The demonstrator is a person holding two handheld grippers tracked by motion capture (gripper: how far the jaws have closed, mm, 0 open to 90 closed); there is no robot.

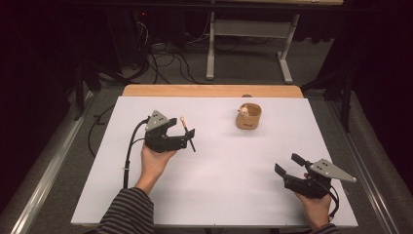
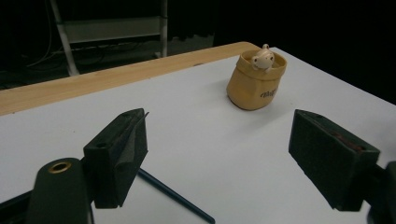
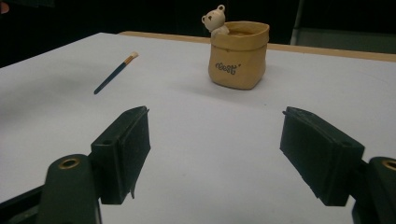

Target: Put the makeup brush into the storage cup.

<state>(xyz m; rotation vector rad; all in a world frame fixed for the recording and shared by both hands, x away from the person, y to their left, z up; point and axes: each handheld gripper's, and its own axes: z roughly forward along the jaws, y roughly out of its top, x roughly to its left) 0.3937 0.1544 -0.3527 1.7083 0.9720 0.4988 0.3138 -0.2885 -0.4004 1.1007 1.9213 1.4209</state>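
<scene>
On the white table [image 1: 209,195] in the high view, the left gripper [image 1: 187,139] sits low over a thin paintbrush [image 1: 188,133], its jaws spread wide with nothing between them. The brush lies flat, its pale bristle tip just beyond the jaws and its dark handle running back under them. Ahead and to the right of this claw, well apart, stands a tan sack-shaped pot [image 1: 248,117] with a small bear figure [image 1: 243,111] at its rim. The right gripper [image 1: 288,165] rests near the table's near edge, also gaping and empty, far from both brush and pot.

In the left gripper view, the left gripper [image 2: 219,149] shows both pads wide apart. The brush handle [image 2: 175,196] slants along the table just below and beside the left-hand jaw, not yet centred in the gap. The pot [image 2: 254,81] stands straight ahead.

In the right gripper view, the right gripper [image 3: 215,154] is equally wide. The paintbrush [image 3: 114,73] lies well ahead to the claw's left, the pot [image 3: 238,56] ahead and slightly right.

The step in hand looks like picking up the brush, likely for the pot. To do it well, the left claw should shift so the handle crosses the middle of the gap, drop until the pads nearly touch the table, then close squarely across the handle rather than along it, so the thin shaft does not roll or slip out.
</scene>
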